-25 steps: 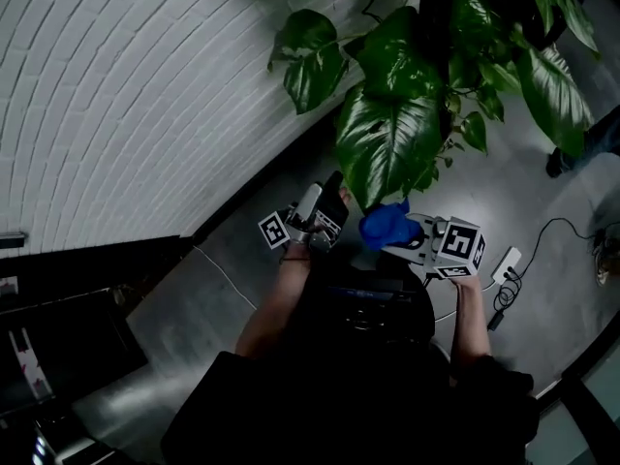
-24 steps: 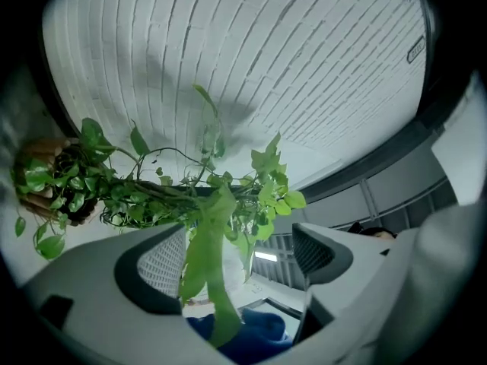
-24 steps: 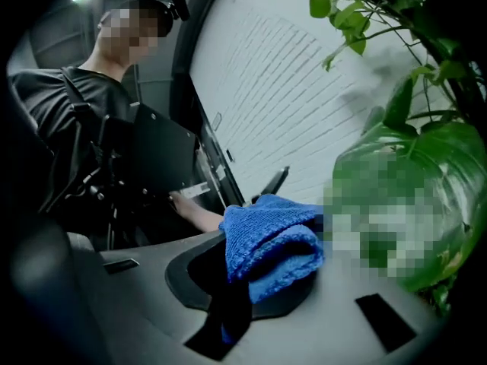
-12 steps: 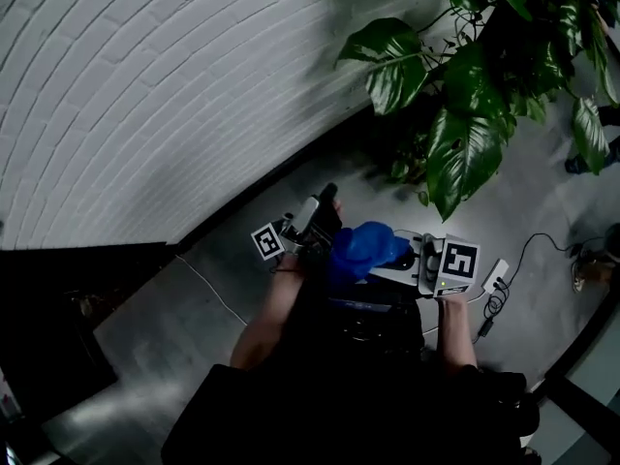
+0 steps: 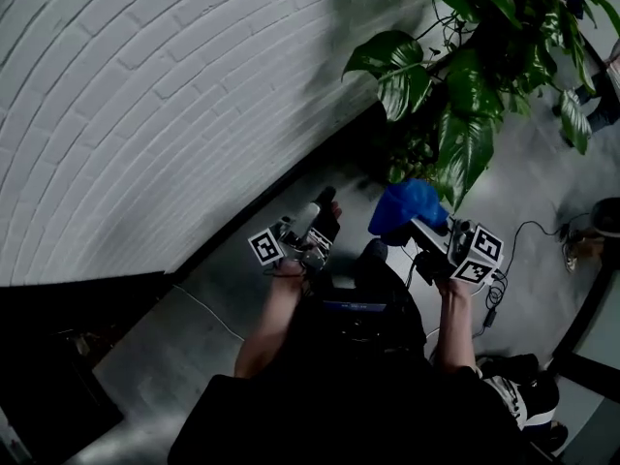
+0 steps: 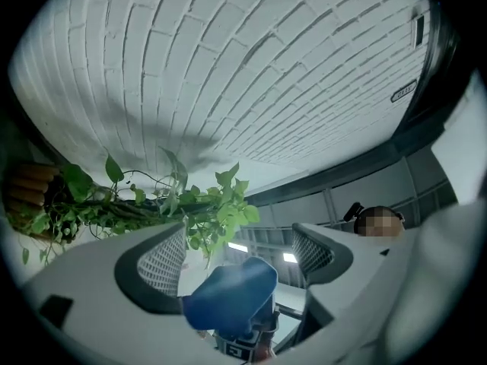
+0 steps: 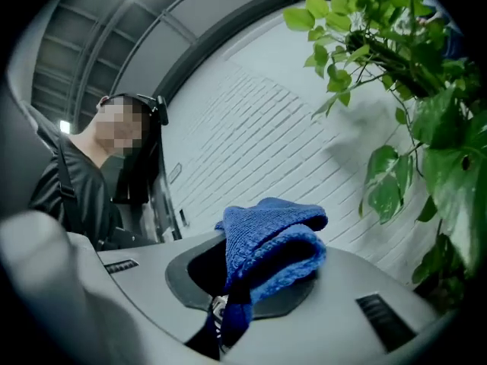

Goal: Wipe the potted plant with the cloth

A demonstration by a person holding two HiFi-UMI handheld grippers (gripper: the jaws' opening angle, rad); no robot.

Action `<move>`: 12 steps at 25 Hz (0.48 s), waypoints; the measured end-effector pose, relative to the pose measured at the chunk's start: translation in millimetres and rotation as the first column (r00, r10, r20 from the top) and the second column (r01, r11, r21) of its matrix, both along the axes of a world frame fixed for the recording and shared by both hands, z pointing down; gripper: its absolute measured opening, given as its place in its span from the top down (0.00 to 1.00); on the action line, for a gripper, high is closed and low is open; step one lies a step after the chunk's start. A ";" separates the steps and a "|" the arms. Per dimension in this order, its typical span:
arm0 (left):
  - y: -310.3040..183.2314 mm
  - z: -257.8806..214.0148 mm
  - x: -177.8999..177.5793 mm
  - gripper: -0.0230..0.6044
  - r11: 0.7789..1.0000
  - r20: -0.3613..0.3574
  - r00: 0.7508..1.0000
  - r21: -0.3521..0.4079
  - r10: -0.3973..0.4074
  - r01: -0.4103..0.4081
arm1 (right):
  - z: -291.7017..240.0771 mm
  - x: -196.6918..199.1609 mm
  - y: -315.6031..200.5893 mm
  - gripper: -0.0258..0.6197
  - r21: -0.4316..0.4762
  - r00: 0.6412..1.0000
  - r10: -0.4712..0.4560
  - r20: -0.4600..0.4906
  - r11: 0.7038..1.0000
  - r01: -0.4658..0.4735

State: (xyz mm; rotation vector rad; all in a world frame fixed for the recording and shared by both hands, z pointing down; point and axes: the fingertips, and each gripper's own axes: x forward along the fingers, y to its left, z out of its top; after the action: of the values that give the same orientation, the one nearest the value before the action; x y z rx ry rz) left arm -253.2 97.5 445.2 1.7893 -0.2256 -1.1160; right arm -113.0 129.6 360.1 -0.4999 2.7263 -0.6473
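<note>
1. Brick wall (image 5: 145, 114): painted white, with curved courses. It fills the head view from 9 to 12 o'clock. A dark skirting band (image 5: 247, 206) is set along its foot.
2. Floor (image 5: 232, 303): grey, smooth and faintly glossy. It is seen at 7 o'clock and again at 3 o'clock in the head view.
3. Cable (image 5: 531, 232): dark, laid loose on the floor at 3 o'clock, beyond the right-hand tool.
4. Ceiling (image 7: 91, 29): ribbed and fitted with strip lights. It is recorded at 11 o'clock in the right gripper view.
5. Potted plant (image 5: 465, 76): broad, glossy green leaves on trailing stems. It is placed at 1 o'clock in the head view, close to the wall. The pot is lost in leaves and shadow.
6. Cloth (image 5: 407, 206): blue, knitted and bunched. It is held up just under the tip of the lowest hanging leaf, at 1 o'clock from the person. Contact with the leaf cannot be told.
7. Right tongs (image 7: 251, 291): closed on the cloth. One fold is pinched between the jaws, and the rest is mounded above them.
8. Left tongs (image 6: 237, 253): jaws held apart, with nothing gripped. They are raised at 11 o'clock from the person, beside the right tongs. In the left gripper view the cloth is seen beyond the gap at 6 o'clock and the plant at 9 o'clock.
9. Person (image 5: 368, 395): dark clothing, both forearms extended forward.
</note>
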 end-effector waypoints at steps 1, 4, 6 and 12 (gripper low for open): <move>-2.3 0.4 1.3 0.27 1.000 -0.003 1.000 -0.003 0.006 -0.006 | -2.4 6.3 -6.0 0.87 -0.002 1.000 0.029 0.003 1.000 -0.029; -15.0 4.8 6.9 0.27 1.000 -0.004 1.000 -0.015 0.015 -0.015 | -8.0 25.0 -29.5 0.87 0.005 0.995 0.096 -0.003 0.995 -0.096; -27.1 8.7 11.0 0.27 1.000 0.006 1.000 -0.023 0.014 -0.014 | -12.2 38.7 -48.2 0.87 0.018 0.992 0.130 0.002 0.991 -0.130; -87.9 15.7 24.9 0.27 0.999 0.042 0.999 -0.050 -0.009 0.011 | -32.1 81.6 -122.7 0.87 0.064 0.985 0.173 0.027 0.983 -0.174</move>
State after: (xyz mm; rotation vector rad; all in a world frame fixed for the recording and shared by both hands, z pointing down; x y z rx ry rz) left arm -228.4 9.6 460.9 1.7698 -0.2858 -1.0721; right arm -31.4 6.9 328.0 -0.7003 2.6365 -0.5123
